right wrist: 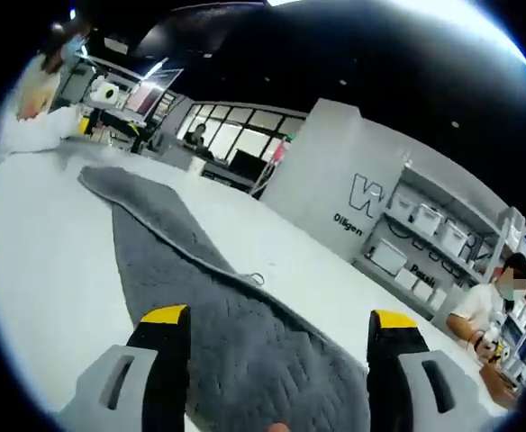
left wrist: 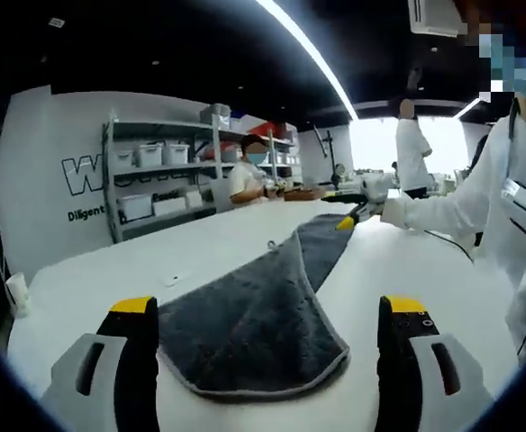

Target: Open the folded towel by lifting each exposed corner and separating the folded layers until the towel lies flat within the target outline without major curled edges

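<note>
Now grey towel (left wrist: 254, 324) flat betw. both open hand-held grippers.

Both views low, close over towel (left wrist: 263, 315) (shared), from opp. ends of table (left wrist: 92, 288).

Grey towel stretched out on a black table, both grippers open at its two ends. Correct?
Not quite: the table is white, not black, as the left gripper view shows. The grey towel does stretch between the open left gripper and open right gripper.
</note>
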A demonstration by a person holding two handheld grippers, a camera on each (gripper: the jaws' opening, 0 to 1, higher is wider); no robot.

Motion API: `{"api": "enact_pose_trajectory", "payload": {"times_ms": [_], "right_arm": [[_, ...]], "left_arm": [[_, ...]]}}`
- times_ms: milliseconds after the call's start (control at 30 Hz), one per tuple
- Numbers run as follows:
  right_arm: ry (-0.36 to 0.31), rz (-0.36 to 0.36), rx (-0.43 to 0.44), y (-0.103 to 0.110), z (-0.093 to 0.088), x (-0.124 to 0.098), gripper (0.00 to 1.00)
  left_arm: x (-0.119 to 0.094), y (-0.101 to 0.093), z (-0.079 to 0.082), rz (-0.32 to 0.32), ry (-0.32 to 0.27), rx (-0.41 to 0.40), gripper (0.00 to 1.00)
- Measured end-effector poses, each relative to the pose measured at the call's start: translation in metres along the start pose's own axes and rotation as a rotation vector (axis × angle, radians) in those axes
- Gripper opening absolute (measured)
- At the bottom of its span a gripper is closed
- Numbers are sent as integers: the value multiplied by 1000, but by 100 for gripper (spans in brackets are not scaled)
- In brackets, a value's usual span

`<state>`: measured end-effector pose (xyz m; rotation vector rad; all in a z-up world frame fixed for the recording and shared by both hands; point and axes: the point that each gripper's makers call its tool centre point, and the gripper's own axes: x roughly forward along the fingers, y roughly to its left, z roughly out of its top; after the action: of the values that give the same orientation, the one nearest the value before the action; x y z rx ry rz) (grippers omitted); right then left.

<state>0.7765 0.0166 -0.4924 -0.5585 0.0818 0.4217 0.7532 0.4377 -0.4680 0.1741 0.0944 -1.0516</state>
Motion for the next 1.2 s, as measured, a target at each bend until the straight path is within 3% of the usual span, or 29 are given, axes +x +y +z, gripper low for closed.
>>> {"api": "enact_pose_trajectory", "payload": {"times_ms": [200,300,667,767,967,1033,1100,1200], "right_arm": [[61,-23,-102,-2,-1,45,77],[84,0,-148,4,-4,61,74],[102,-1,-245,13,-5,90,63],[89,28,-285,18,-3,96,55],[64,106,-391,35,-1,99,25],[54,144,-402,42,-2,98,13],[30,227,-410,60,-1,89,0],[37,218,-424,59,-4,86,0]], "left_arm": [[0,0,0,4,-3,-1,99],[0,1,1,6,-6,-1,99],[0,2,4,5,-14,0,99],[0,1,3,4,-13,-1,99],[0,1,3,7,-17,-7,99],[0,1,3,7,-16,-8,99],[1,1,3,7,-17,-7,99],[1,0,2,7,-13,-9,99]]}}
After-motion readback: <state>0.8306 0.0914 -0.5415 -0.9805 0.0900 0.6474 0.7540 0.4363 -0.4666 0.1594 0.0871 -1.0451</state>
